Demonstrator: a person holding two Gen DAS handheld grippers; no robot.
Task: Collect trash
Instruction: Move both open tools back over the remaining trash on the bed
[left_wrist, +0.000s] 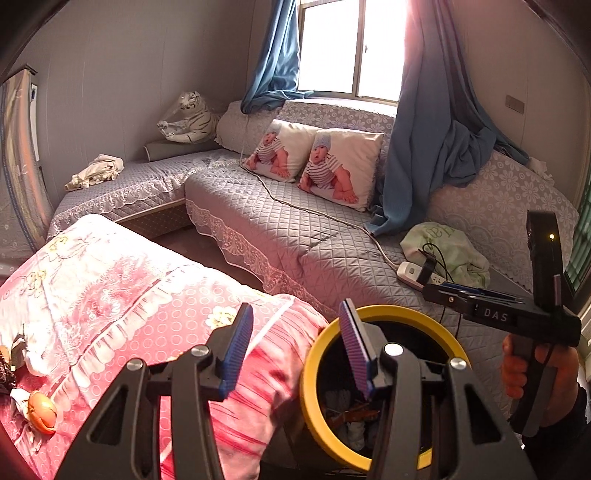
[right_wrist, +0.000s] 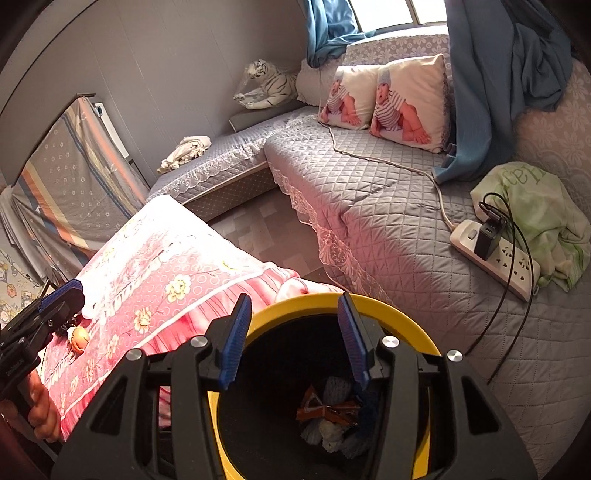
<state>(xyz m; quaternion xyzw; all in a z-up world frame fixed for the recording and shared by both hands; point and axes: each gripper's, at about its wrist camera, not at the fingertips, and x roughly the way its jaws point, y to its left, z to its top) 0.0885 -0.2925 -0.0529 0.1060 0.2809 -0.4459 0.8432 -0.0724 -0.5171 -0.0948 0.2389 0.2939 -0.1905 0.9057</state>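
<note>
A black trash bin with a yellow rim (right_wrist: 391, 314) stands between the pink floral cover and the grey sofa; it also shows in the left wrist view (left_wrist: 406, 314). Inside lie an orange wrapper (right_wrist: 325, 408) and crumpled scraps. My right gripper (right_wrist: 295, 339) is open and empty, just above the bin's mouth. My left gripper (left_wrist: 295, 350) is open and empty, over the pink cover's edge beside the bin. An orange peel piece (left_wrist: 42, 408) lies on the pink cover at the left; the right wrist view shows it (right_wrist: 79, 338) close to the left gripper's fingertips.
A grey quilted sofa (left_wrist: 295, 229) holds two baby-print pillows (left_wrist: 332, 166), a white power strip (right_wrist: 495, 258) with a black charger and cables, a green cloth (right_wrist: 535, 206) and a plush tiger (left_wrist: 192, 118). Blue curtains hang at the window. A pink floral cover (left_wrist: 110, 288) drapes the table.
</note>
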